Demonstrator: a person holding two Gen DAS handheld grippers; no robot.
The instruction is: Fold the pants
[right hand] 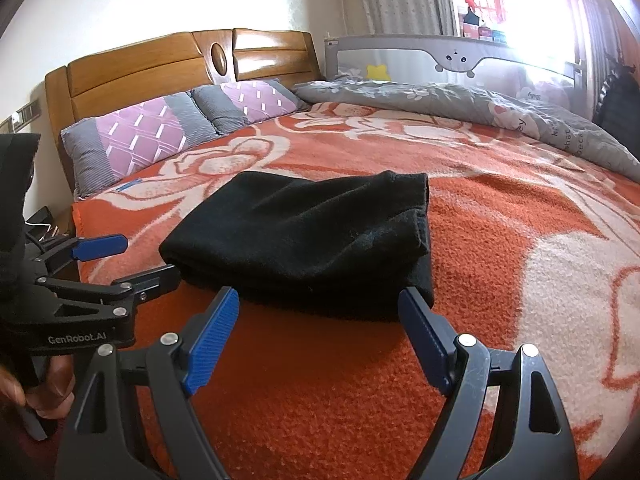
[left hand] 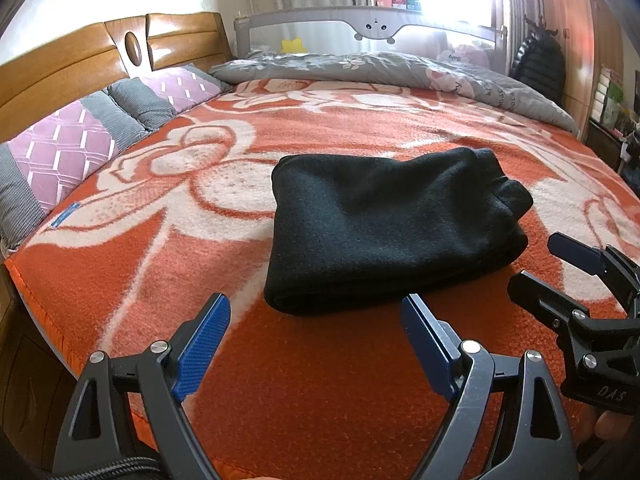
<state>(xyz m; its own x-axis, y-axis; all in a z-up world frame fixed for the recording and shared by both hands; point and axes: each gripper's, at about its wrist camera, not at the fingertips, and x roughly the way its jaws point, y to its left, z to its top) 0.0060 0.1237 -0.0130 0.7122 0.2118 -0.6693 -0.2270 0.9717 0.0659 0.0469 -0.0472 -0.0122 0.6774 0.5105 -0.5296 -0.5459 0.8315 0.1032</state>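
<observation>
A: Where were the pants (left hand: pixel 384 228)?
B: Folded into a compact black stack on the orange blanket (left hand: pixel 320 380), near its front edge.
A: Grippers?
B: Left gripper (left hand: pixel 316 340) and right gripper (right hand: pixel 320 328) both spread, empty, just short of it; likely fold finished.
</observation>
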